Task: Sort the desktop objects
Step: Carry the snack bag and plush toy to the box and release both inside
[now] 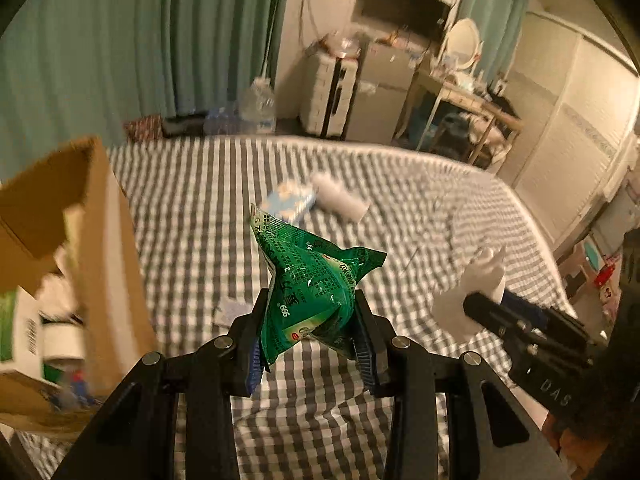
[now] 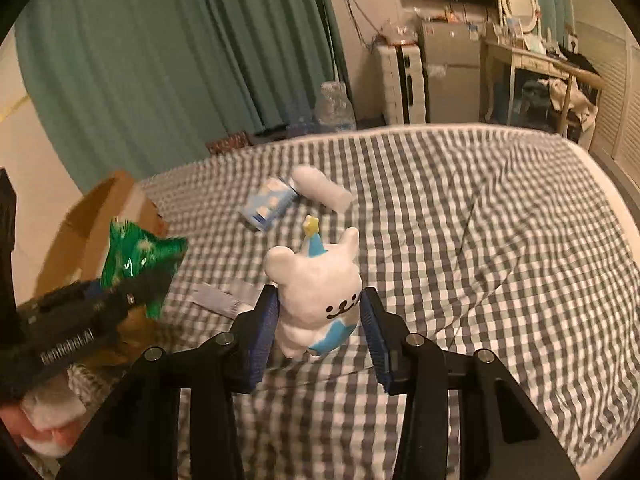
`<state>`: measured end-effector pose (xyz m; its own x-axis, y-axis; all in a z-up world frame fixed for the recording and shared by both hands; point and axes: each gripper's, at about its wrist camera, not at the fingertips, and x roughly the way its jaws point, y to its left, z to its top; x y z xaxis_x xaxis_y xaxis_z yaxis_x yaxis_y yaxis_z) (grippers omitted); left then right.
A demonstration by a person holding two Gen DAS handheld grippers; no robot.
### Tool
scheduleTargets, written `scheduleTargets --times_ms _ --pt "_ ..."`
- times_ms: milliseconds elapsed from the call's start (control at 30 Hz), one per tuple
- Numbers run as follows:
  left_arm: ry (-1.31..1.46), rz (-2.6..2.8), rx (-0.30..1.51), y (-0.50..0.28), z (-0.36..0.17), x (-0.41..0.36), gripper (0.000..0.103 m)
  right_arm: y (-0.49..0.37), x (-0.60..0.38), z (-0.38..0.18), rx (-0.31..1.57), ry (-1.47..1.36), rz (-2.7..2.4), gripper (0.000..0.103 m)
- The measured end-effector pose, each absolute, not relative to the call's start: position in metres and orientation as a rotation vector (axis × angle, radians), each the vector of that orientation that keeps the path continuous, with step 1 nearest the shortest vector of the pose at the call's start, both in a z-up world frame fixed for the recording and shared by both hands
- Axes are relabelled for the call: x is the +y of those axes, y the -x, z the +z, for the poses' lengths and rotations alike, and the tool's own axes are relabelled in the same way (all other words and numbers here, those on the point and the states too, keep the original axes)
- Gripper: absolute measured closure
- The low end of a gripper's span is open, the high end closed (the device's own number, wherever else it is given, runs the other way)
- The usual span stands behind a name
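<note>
My left gripper (image 1: pixel 308 320) is shut on a crumpled green foil packet (image 1: pixel 312 276) and holds it above the checked bedspread, right of an open cardboard box (image 1: pixel 108 240). My right gripper (image 2: pixel 320 316) is shut on a white plush toy (image 2: pixel 316 292) with a blue hat and blue belly, held above the bed. In the right wrist view the green packet (image 2: pixel 140 260) and left gripper appear at left, in front of the box (image 2: pixel 100 224). In the left wrist view the right gripper (image 1: pixel 480 304) with the white toy (image 1: pixel 472 284) shows at right.
A blue patterned carton (image 2: pixel 266 202) and a white roll (image 2: pixel 320 188) lie on the bed (image 2: pixel 480 240) beyond both grippers. A flat white paper (image 2: pixel 218 300) lies near the box. The box holds several packages (image 1: pixel 24 328). Curtains, a suitcase and a desk stand behind the bed.
</note>
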<state>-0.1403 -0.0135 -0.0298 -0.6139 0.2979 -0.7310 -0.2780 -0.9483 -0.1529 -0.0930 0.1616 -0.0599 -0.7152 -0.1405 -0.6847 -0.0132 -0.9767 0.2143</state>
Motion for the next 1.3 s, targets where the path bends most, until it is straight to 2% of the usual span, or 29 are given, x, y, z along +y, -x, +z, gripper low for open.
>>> scheduleTargets --times_ms 267,367,500,800,1033,1233,1267,1300 --pt "1.2 2.597 -0.014 0.142 0.033 -0.073 0.065 0.084 0.103 0.02 -0.194 -0.994 -2.805 0.061" --pt "1.209 2.638 -0.052 0.143 0.048 -0.113 0.065 0.081 0.067 0.046 -0.129 -0.951 -2.764 0.061" --pt "1.22 2.719 -0.005 0.137 0.053 -0.165 0.065 0.081 0.015 0.066 -0.106 -0.916 -2.69 0.061" --pt "1.263 2.757 -0.091 0.149 0.016 -0.254 0.065 0.117 -0.08 0.035 -0.038 -1.059 -2.518 0.061" --pt "1.294 2.71 -0.143 0.165 -0.021 -0.277 0.065 0.152 -0.112 0.003 0.027 -1.18 -2.501 0.061" --pt "1.296 2.706 -0.145 0.181 -0.035 -0.29 0.064 0.159 -0.12 -0.004 -0.005 -1.196 -2.544 0.061" --pt "1.29 2.71 -0.136 0.181 -0.035 -0.291 0.06 0.156 -0.119 0.0 -0.016 -1.153 -2.565 0.059" --pt "1.291 2.721 -0.12 0.181 -0.036 -0.292 0.05 0.154 -0.118 0.003 -0.033 -1.119 -2.569 0.056"
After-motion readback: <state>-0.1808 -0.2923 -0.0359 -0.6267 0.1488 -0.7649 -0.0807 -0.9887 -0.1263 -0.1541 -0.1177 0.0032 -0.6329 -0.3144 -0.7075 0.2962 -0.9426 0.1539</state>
